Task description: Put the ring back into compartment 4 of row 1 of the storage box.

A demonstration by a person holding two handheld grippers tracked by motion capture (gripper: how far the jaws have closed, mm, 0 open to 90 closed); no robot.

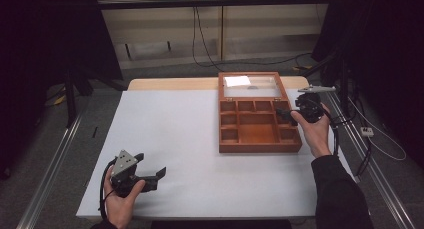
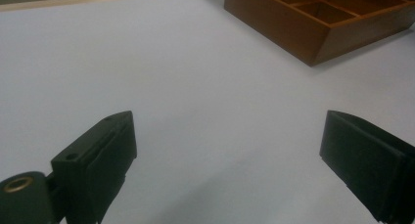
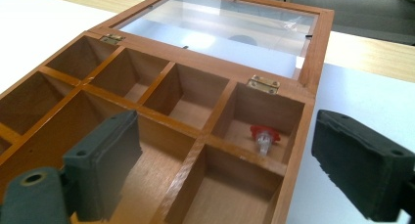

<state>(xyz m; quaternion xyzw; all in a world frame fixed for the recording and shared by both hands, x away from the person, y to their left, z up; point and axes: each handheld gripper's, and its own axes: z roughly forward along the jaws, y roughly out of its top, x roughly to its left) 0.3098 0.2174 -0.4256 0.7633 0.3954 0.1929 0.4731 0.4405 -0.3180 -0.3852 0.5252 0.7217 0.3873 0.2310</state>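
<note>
Glossy varnished wooden box [image 3: 191,62] with clear glass lid [image 3: 220,31]; matt white table [image 2: 195,87].

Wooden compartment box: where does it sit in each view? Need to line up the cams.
High view: wooden compartment box right of centre on the white table, glass lid open flat behind it.
Left gripper view: top right, one corner and its side walls.
Right gripper view: across most of the frame, beyond the tool's jaws.
Shared landmark: the box's near right corner; the lid shows in the high and right gripper views.
</note>
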